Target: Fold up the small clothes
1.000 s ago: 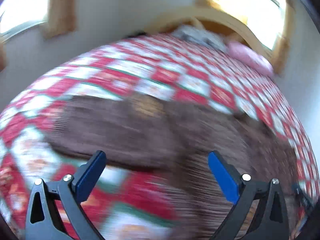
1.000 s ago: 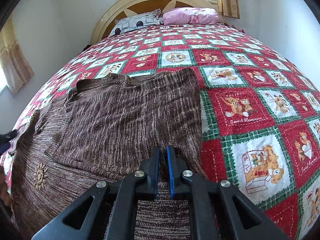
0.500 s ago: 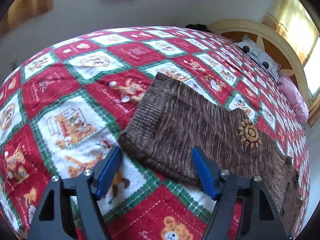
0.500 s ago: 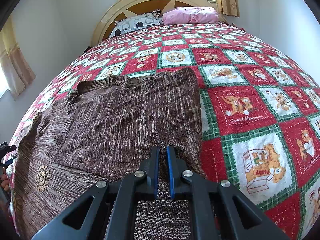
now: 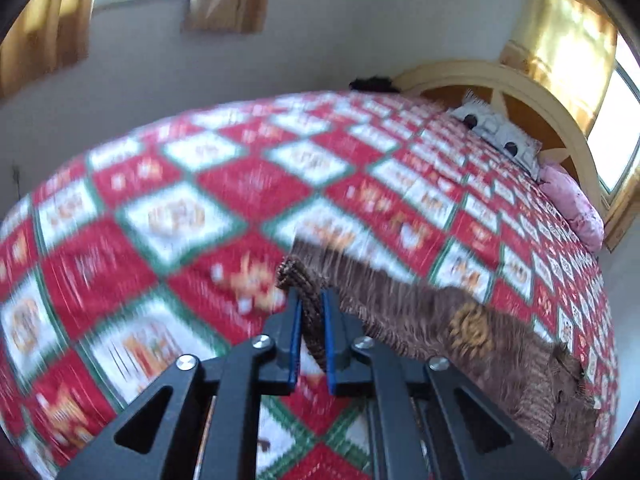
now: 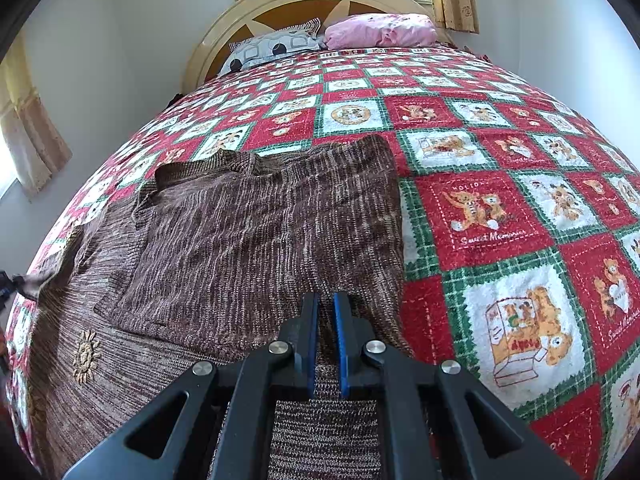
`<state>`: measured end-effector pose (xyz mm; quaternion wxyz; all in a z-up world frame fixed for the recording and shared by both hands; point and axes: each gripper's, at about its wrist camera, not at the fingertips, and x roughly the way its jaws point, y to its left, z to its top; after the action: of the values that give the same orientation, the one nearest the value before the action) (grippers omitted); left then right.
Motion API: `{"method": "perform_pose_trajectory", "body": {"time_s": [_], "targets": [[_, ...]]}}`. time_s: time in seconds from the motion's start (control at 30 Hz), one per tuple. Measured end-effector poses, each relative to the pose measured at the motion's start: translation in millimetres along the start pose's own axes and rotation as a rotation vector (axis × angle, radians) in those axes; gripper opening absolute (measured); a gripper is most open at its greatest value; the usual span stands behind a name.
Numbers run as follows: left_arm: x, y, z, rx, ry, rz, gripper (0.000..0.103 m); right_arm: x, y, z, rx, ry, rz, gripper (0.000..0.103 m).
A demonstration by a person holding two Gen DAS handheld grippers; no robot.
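1. The left hand-held gripper (image 5: pixel 311 322) is clamped on a ribbed edge of the brown sweater (image 6: pixel 256 232).
2. The right hand-held gripper (image 6: pixel 325 340) is clamped on the sweater's near edge; the sweater lies ahead on the bed (image 6: pixel 500 208).

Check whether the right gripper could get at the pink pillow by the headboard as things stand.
Probably not: the right gripper is shut on the brown sweater's near hem, and the pink pillow lies at the far end of the bedspread.
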<state>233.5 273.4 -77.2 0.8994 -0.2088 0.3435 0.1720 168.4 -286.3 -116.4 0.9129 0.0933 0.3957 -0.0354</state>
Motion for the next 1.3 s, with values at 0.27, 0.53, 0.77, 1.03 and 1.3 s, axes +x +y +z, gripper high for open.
{"method": "perform_pose_trajectory", "body": {"time_s": [0.27,0.53,0.77,1.03,1.3], "targets": [[-22.2,-63.1,24.8,0.163,-0.093,-0.057,0.010,-0.1,-0.5,0.0,0.000,0.000,0.001,0.008],[-73.4,-232.9,-81.2,0.591,-0.147,-0.300,0.010,0.2,-2.3,-0.4,0.004,0.000,0.008,0.008],[-62.1,-307.6,-212.2,0.838,-0.019,-0.353,0.011,0.7,-1.1,-1.0,0.007,-0.001,0.012,0.008],[-71.2,-277.3,-203.8,0.782,0.048,-0.353,0.071,0.6,-2.5,-1.0,0.018,-0.001,0.024,0.008],[-34.7,-162.7,-162.7,0.570,0.103,-0.120,0.081,0.7,-2.8,-0.4,0.012,0.005,0.017,0.008]]}}
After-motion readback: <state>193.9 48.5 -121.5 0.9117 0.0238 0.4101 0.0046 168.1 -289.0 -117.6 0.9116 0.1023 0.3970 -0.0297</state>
